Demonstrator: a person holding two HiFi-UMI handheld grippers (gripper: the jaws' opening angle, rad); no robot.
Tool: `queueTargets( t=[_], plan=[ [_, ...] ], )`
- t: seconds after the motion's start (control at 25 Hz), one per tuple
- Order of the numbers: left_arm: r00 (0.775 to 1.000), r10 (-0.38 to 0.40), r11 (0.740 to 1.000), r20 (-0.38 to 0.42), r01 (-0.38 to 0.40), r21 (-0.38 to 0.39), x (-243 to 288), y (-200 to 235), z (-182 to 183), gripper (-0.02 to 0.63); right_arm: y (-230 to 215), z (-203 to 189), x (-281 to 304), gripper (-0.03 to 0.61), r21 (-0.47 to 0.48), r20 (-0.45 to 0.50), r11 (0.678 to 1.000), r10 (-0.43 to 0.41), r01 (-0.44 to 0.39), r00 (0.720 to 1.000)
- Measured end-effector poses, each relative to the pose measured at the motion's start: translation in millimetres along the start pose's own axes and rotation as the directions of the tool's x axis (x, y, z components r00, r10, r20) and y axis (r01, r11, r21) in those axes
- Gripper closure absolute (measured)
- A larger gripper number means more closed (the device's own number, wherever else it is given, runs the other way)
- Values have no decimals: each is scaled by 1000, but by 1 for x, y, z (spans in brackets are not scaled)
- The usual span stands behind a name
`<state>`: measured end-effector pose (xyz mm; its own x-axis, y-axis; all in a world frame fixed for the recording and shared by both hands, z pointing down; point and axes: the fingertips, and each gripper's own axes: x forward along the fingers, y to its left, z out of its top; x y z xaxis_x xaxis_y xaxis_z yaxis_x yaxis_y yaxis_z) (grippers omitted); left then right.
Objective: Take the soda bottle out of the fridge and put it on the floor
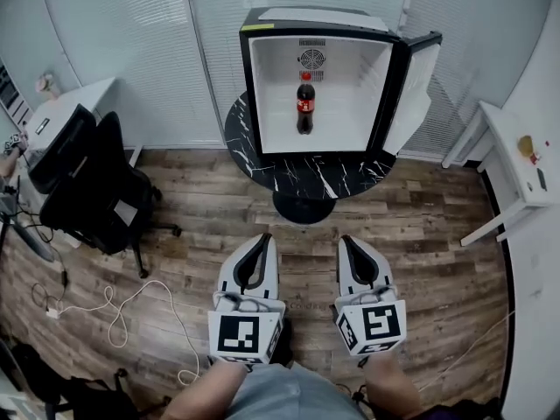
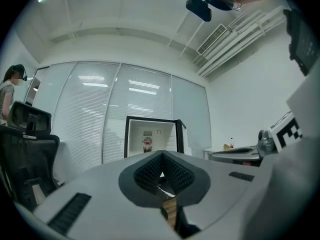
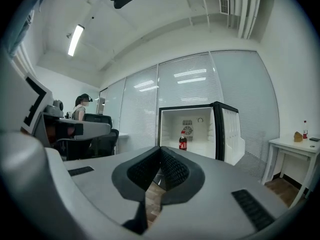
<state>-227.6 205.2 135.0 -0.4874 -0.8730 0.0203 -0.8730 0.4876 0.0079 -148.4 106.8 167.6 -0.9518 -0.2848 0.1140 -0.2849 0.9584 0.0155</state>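
The soda bottle (image 1: 304,103) stands upright inside the open fridge (image 1: 248,86) on the round black desk (image 1: 306,175). The left tongs (image 1: 262,239) and right tongs (image 1: 347,240) are pressed together, empty, well back from it

The left gripper (image 1: 264,237) and right gripper (image 1: 346,239) have smooth white tapered shells edged in black, with ribbed black pads (image 3: 172,169) inside. Each carries a cube (image 1: 246,336) printed with black-and-white square markers. The person wears a grey-blue garment (image 1: 289,396).
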Motion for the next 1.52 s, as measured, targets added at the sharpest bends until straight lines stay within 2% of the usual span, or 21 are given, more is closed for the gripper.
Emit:
queueTargets(
  t=[0.32, 0.56, 0.8, 1.12, 1.32, 1.52],
  plan=[
    [999, -45, 999, 23, 45, -5, 62, 34, 16, 603, -18, 33, 67, 565, -22, 52, 999, -37, 38, 998],
    [998, -66, 997, -6, 66, -30, 91, 36, -1, 603, -35, 34, 92, 565, -26, 44, 998, -57, 58, 997],
    [997, -69, 997, -36, 68, -28, 134, 35, -16, 603, -72, 26, 124, 565, 1, 38, 998, -69, 69, 997],
    [997, -29, 1000, -71, 28, -11, 232, 39, -32, 603, -131, 15, 208, 563, 37, 34, 999, 5, -7, 999],
    [997, 21, 1000, -69, -20, 10, 292, 41, -21, 603, -167, 28, 261, 563, 46, 46, 997, 65, -68, 997],
    [995, 88, 996, -38, -88, 5, 333, 51, -3, 603, -188, 53, 307, 563, 15, 77, 990, 136, -137, 988]
  ],
)
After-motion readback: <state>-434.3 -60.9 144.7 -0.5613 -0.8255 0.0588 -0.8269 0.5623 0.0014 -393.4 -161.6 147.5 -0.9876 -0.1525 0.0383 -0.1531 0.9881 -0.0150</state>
